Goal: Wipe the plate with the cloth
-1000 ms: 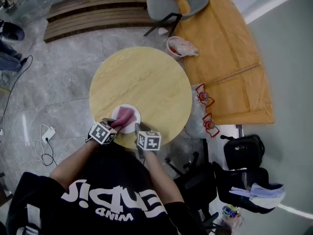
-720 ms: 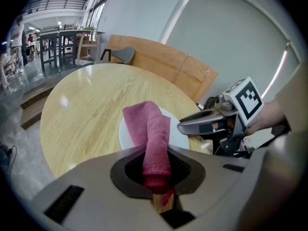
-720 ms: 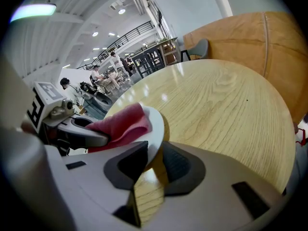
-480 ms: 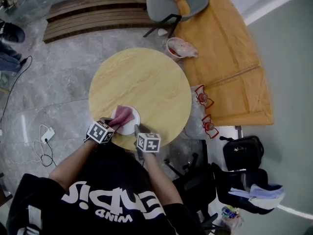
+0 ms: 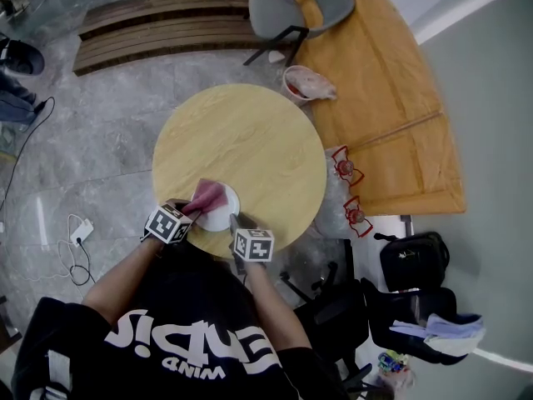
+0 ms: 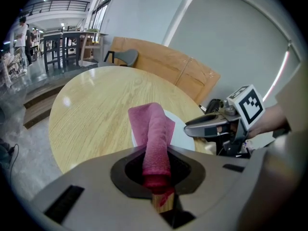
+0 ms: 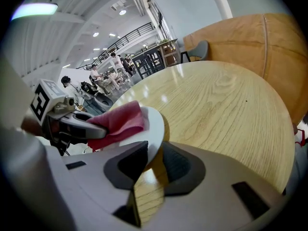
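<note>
A white plate (image 5: 222,212) sits near the front edge of the round wooden table (image 5: 250,140). A pink cloth (image 5: 208,196) lies folded over the plate's left half. My left gripper (image 5: 188,213) is shut on the cloth (image 6: 155,143), which runs out from between its jaws onto the plate (image 6: 185,134). My right gripper (image 5: 235,222) is shut on the plate's near rim (image 7: 156,134), and the plate looks tilted up in the right gripper view. The cloth (image 7: 118,124) and the left gripper (image 7: 72,124) show at the left there.
A grey chair (image 5: 287,7) and a bowl with a crumpled bag (image 5: 306,82) stand beyond the table. An orange wooden panel (image 5: 391,98) lies to the right. Black bags (image 5: 412,261) sit on the floor at lower right, cables (image 5: 75,240) at left.
The cloth has shifted slightly left and up across the plate with the left gripper. The right gripper still holds the rim.
</note>
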The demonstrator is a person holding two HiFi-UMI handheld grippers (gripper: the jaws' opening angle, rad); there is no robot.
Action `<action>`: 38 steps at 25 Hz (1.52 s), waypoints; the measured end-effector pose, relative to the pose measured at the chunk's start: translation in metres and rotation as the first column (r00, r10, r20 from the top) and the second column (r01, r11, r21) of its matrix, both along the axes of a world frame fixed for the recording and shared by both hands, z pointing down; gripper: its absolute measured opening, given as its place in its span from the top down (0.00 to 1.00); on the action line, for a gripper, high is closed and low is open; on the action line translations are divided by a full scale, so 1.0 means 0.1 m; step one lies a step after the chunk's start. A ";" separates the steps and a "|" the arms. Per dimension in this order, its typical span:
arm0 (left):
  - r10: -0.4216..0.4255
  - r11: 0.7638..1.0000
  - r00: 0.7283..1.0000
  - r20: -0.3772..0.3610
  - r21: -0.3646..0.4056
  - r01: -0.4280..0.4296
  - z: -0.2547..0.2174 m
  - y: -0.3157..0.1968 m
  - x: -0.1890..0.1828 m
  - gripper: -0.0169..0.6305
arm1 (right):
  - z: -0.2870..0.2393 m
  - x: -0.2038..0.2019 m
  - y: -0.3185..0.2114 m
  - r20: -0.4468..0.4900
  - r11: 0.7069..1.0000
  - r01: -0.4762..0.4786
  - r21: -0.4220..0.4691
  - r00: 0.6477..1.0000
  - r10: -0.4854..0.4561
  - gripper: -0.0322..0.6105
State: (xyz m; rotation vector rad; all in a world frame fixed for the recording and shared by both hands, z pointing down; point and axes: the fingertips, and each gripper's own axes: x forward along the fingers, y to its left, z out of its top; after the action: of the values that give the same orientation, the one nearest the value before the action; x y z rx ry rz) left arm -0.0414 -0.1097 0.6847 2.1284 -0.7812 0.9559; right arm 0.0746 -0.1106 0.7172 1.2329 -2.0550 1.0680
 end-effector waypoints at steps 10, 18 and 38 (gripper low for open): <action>-0.121 0.992 0.993 0.006 0.044 0.121 -0.19 -0.28 -0.33 0.90 | -0.06 0.01 0.01 -0.002 1.000 -0.003 0.017 1.000 0.003 0.78; -0.006 0.960 0.999 -0.042 0.279 0.018 -1.04 -0.58 -0.12 0.90 | -0.83 0.32 -0.23 -0.015 0.980 0.009 0.198 1.000 -0.006 0.78; 0.053 0.683 0.932 -0.358 0.694 0.228 -2.89 -0.36 0.21 0.90 | -3.23 -0.04 -0.10 -0.029 0.621 -0.036 0.783 0.995 0.094 0.91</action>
State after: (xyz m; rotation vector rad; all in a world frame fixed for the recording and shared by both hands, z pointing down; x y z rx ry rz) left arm -0.0209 -0.1457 0.3958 2.7917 -1.2013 0.1531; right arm 0.0704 -0.1209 0.3946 1.7114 -2.5271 0.0597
